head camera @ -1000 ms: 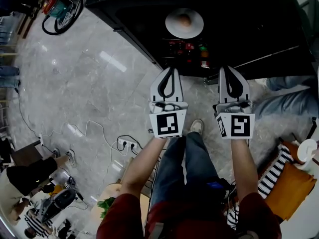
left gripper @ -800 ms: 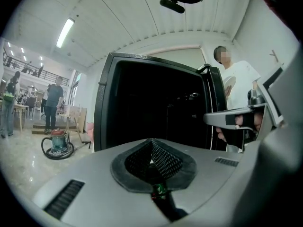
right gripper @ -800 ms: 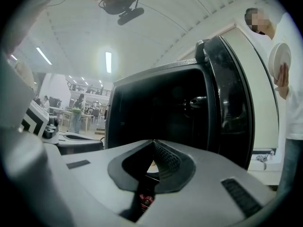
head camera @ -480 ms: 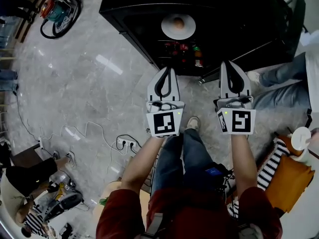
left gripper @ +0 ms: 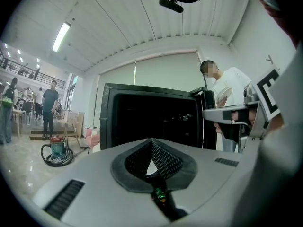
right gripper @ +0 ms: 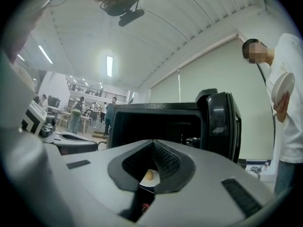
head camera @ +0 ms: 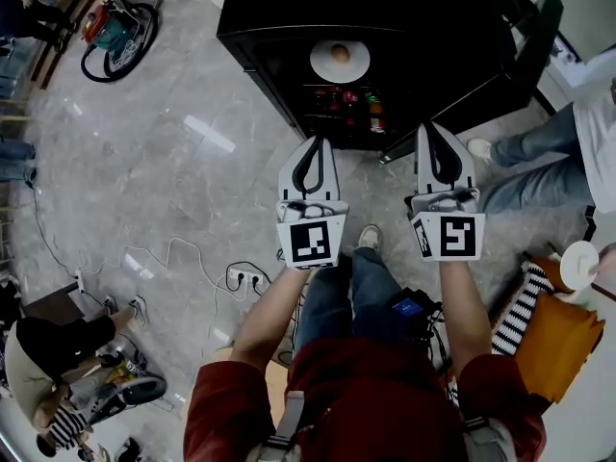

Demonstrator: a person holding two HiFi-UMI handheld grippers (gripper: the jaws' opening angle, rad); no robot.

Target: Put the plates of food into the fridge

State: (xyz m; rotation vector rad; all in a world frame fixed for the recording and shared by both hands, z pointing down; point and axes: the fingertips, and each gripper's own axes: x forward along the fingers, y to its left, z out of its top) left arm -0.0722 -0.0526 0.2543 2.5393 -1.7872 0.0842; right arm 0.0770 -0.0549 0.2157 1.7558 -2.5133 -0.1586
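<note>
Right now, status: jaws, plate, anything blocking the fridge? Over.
Left gripper and right gripper empty, jaws shut. Plate with food sits inside the open fridge. Nothing between grippers and fridge; person stands beside its door.

Not a home kitchen. Looks like a big open lab or demo hall; can't pin it tighter from these views. Polished grey stone floor (head camera: 164,152) with loose cables (head camera: 171,241) and a power strip (head camera: 245,277) lying on it, canister vacuum (head camera: 115,19) parked nearby. High ribbed ceiling (left gripper: 142,18) with strip lights (left gripper: 61,36). Railed mezzanine (right gripper: 90,92) at the back, people (left gripper: 49,109) standing about below it. Small black fridge (head camera: 279,8) stands alone on the floor, door open.
</note>
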